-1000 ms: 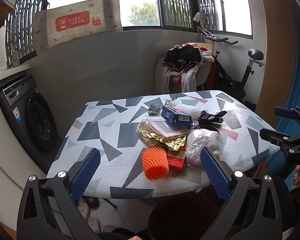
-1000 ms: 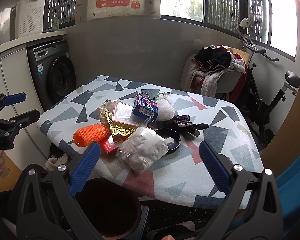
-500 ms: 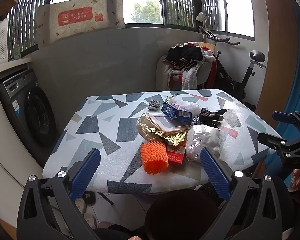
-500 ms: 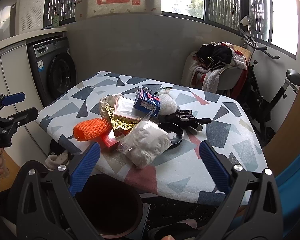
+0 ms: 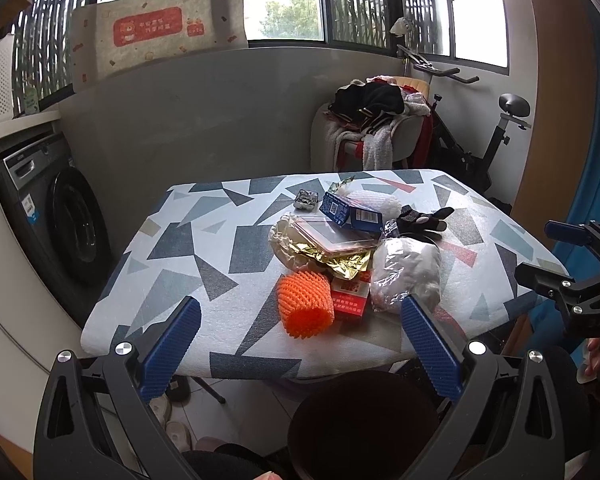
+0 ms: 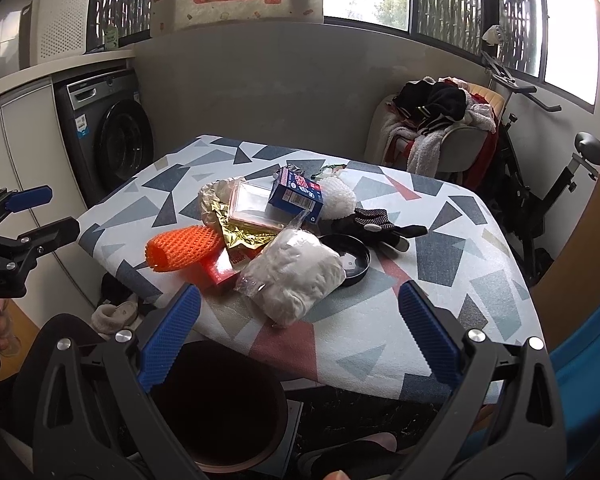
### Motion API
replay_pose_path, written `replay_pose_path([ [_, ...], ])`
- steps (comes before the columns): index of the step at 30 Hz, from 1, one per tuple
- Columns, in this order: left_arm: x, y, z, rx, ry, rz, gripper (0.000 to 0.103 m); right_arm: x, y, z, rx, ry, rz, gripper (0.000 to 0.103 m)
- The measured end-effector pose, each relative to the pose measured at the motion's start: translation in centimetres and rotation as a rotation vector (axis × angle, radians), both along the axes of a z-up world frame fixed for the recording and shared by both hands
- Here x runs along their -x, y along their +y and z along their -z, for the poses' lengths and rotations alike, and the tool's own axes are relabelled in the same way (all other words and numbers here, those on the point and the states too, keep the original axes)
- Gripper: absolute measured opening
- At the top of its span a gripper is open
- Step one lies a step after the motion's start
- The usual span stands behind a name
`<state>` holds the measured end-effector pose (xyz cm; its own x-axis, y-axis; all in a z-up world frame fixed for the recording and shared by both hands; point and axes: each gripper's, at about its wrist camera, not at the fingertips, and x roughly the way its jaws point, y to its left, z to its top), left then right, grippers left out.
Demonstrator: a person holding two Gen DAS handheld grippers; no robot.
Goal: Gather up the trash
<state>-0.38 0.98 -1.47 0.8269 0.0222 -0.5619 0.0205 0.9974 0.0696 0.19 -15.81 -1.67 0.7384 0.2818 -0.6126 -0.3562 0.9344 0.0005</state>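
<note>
A heap of trash lies on the patterned table (image 5: 204, 256): an orange foam net (image 5: 305, 309) (image 6: 184, 248), a red box (image 5: 350, 295), a clear bag of white stuff (image 5: 406, 270) (image 6: 296, 276), gold foil (image 5: 340, 260), a blue box (image 5: 350, 212) (image 6: 298, 194) and a black glove (image 5: 422, 218) (image 6: 380, 224). A dark bin (image 6: 220, 404) (image 5: 364, 420) stands on the floor below the table's near edge. My left gripper (image 5: 300, 344) and right gripper (image 6: 296, 336) are both open and empty, held back from the table above the bin.
A washing machine (image 5: 60, 216) stands left of the table. Behind it are a chair heaped with clothes (image 5: 376, 120) and an exercise bike (image 5: 480, 140). A black round lid (image 6: 350, 258) lies by the bag. Slippers (image 6: 116, 312) sit on the floor.
Both grippers have drawn back and risen slightly, so the table looks a little farther off. Nothing on the table has moved and both stay open.
</note>
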Motion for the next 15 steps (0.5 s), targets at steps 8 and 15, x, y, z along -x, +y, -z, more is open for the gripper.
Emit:
replay_pose_path([
  [8,-0.1,0.0,0.4,0.005,0.008,0.000,0.098,0.0,-0.1,0.6,0.001,0.014,0.000,0.097],
  [15,-0.3,-0.6,2.1,0.004,0.018,0.095,0.098,-0.2,0.0,1.6,0.017,0.034,0.008,0.097],
])
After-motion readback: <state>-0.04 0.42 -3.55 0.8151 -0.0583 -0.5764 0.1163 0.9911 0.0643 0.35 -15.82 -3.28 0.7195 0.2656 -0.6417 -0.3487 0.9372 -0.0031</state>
